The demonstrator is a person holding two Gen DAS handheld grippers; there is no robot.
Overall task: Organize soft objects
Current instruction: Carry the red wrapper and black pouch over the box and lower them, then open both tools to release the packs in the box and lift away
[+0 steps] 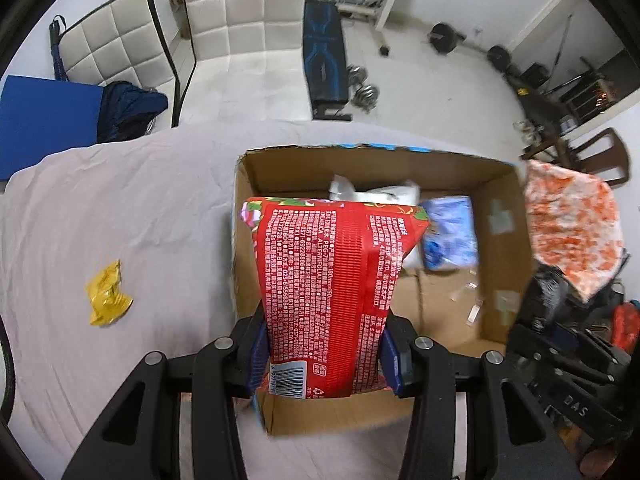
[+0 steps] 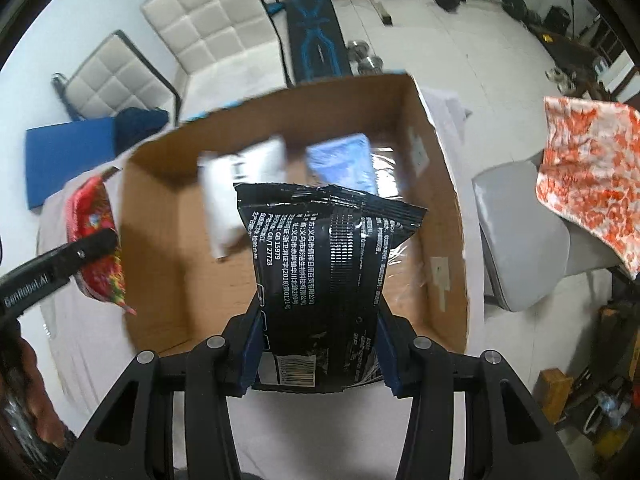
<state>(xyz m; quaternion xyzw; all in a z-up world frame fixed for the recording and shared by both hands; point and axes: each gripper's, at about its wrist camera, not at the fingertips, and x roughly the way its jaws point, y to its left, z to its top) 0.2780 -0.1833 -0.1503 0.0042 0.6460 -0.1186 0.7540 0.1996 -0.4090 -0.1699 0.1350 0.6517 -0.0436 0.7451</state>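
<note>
Fingers of the left gripper (image 1: 324,354) clamp a red wipes pack (image 1: 328,280); those of the right gripper (image 2: 320,354) clamp a black wipes pack (image 2: 324,280). Both packs point lengthwise away over the cardboard box (image 2: 444,216), which holds white (image 2: 244,184) and blue packs (image 2: 344,160).

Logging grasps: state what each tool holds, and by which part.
Left tool clamps the red pack across its barcode end. Right tool clamps the black pack the same way, above the cardboard box.
</note>
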